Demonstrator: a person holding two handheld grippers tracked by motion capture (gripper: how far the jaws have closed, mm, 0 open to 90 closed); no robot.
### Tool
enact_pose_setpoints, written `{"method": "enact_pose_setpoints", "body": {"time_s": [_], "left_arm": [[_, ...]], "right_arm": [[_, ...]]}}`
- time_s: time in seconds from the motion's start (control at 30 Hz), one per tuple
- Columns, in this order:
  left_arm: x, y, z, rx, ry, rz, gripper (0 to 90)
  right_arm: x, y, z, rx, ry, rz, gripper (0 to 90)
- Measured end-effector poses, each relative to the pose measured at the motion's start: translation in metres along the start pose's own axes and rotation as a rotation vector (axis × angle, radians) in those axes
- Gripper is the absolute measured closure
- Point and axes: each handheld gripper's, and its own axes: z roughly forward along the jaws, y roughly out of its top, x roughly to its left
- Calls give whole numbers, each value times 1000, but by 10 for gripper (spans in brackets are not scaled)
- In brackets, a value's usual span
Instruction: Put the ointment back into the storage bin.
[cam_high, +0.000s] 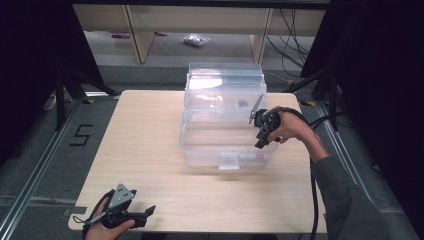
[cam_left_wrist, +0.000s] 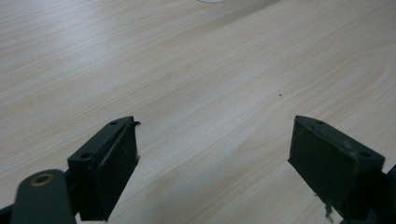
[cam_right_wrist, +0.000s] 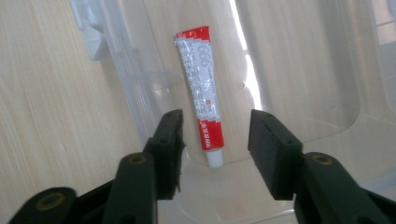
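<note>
Right gripper view looks down into a clear plastic bin where a red-and-white tube lies flat on the bottom; the right gripper hangs above it, jaws spread, the tube's white cap end between them, untouched. Left gripper rests spread over bare table

Soft overhead light, plastic glare

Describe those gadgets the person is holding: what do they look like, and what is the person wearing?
Each hand holds a black tool ending in two flat, blocky jaws. The left gripper carries a grey three-cornered plate on top. The right gripper trails a thick black cable. The right arm wears a grey sleeve.
</note>
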Motion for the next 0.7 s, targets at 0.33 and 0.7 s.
{"method": "enact_pose_setpoints", "body": {"time_s": [0.33, 0.7], "left_arm": [[-2, 0, 1, -6, 7, -21, 150], [-2, 1, 1, -4, 9, -19, 149]], "right_arm": [[4, -7, -17, -72, -19, 46, 494], [20, -12, -37, -151, -17, 84, 436]]}}
